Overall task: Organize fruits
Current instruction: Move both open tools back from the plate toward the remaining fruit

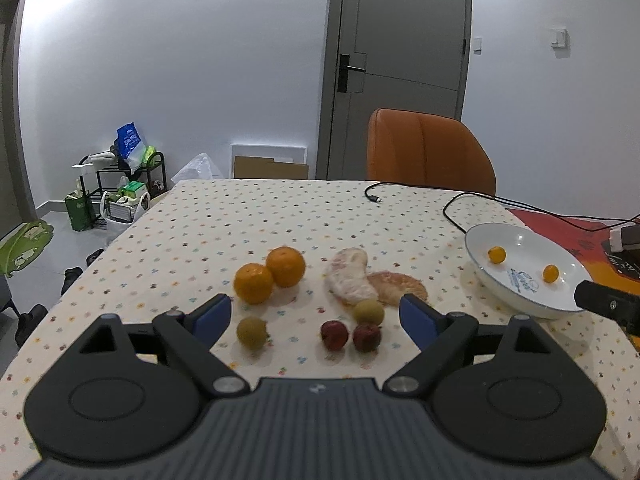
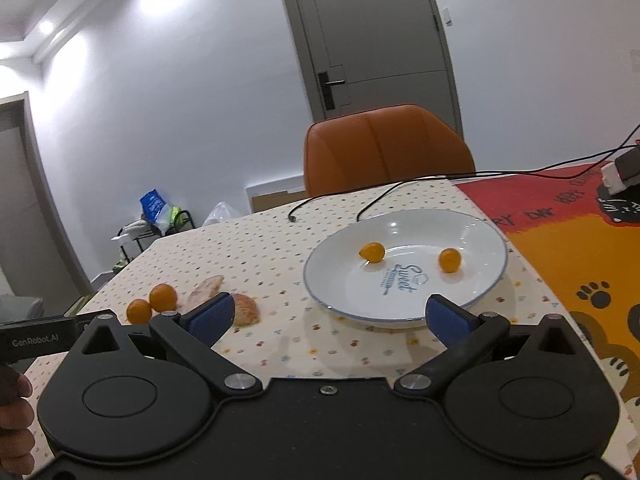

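1. Our left hand-held gripper hangs wide open and empty above the tabletop; two oranges lie just beyond its left finger.
2. Our right hand-held gripper gapes empty; the plate holding two kumquats sits just ahead.

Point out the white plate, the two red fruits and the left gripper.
white plate point(image 2: 476, 236): right wrist view, bare inner wall at the far right.
two red fruits point(image 1: 334, 334): left wrist view, middle of the left one.
left gripper point(image 1: 316, 316): left wrist view, midway between the open fingertips.
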